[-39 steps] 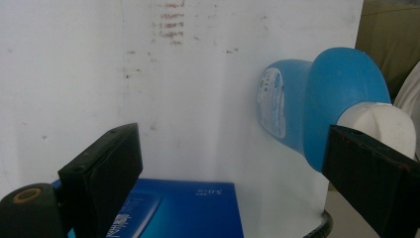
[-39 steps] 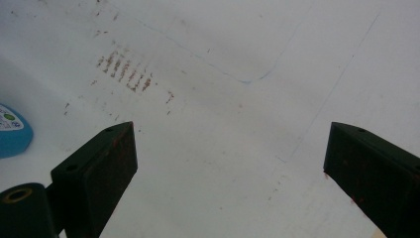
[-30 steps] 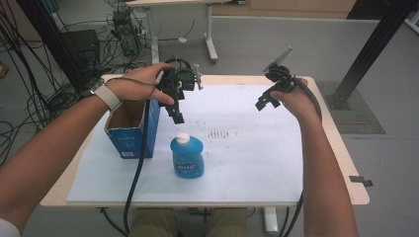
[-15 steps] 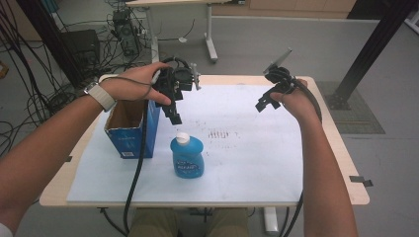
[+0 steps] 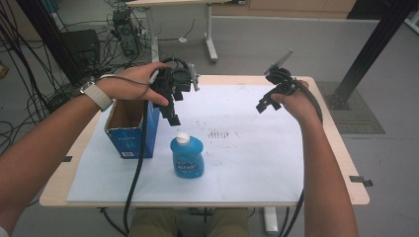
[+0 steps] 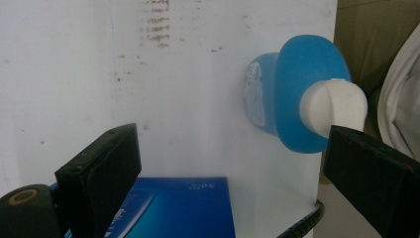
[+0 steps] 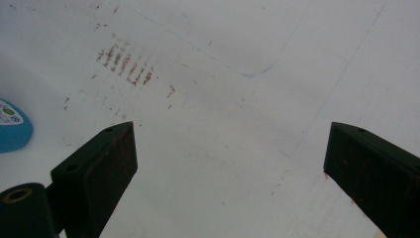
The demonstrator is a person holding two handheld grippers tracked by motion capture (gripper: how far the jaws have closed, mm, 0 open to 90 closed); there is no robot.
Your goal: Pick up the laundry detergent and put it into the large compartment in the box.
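High view shows 1 blue bottle (image 5: 187, 157) w/ white cap (image 5: 182, 137), standing upright on the white sheet (image 5: 247, 163), near the front edge, just beside 1 blue cardboard box (image 5: 129, 129) on its left. Box is open at top. L gripper (image 5: 170, 106) hangs above and a bit behind the bottle, not touching it, jaws spread wide w/ nothing between. Left gripper view looks down: cap (image 6: 334, 108) sits close to the right jaw, bottle body (image 6: 292, 94) beyond it, box corner (image 6: 183, 208) at bottom. R gripper (image 5: 264, 102) is well apart, over the right half of the sheet, jaws also wide apart and empty. Right gripper view has a bottle edge (image 7: 12, 131) at far left. 1 patch of brown marks (image 5: 221, 134) lies between the 2 grippers. 1 wooden table (image 5: 341, 148) carries all.
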